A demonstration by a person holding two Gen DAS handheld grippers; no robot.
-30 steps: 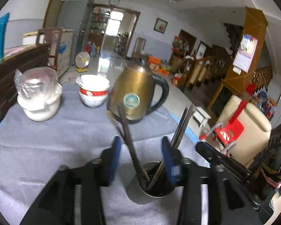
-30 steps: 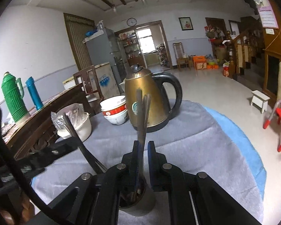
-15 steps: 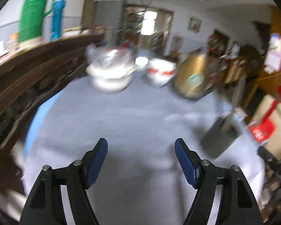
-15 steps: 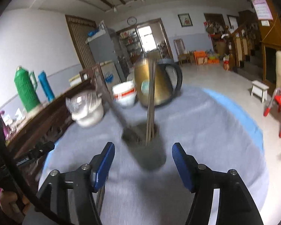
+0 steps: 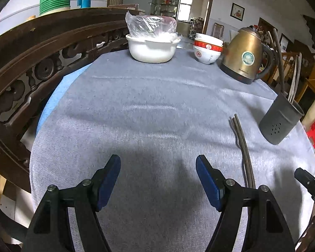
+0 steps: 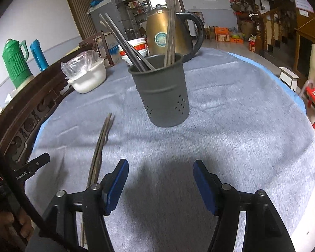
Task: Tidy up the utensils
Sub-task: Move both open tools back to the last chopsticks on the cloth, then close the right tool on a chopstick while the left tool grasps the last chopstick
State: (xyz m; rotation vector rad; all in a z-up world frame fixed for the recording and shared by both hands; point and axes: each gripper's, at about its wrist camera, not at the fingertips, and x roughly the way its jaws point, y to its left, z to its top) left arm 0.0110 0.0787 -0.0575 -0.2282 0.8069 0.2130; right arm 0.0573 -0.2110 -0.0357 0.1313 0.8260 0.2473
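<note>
Hovering over the grey-clothed worktop (image 5: 149, 109), left tool (image 5: 158, 169) and right tool (image 6: 160, 173) both stand apart, nothing between their pads. Grey perforated utensil holder (image 6: 166, 96) upright mid-worktop, chopsticks (image 6: 170, 29) standing inside. One loose pair of chopsticks (image 6: 100, 147) lies flat beside it, between the tools. Brass kettle (image 5: 244, 56) behind.

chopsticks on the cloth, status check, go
Left gripper and right gripper open, empty. One chopstick pair flat on cloth, others upright in grey holder. Nothing in the way.
</note>
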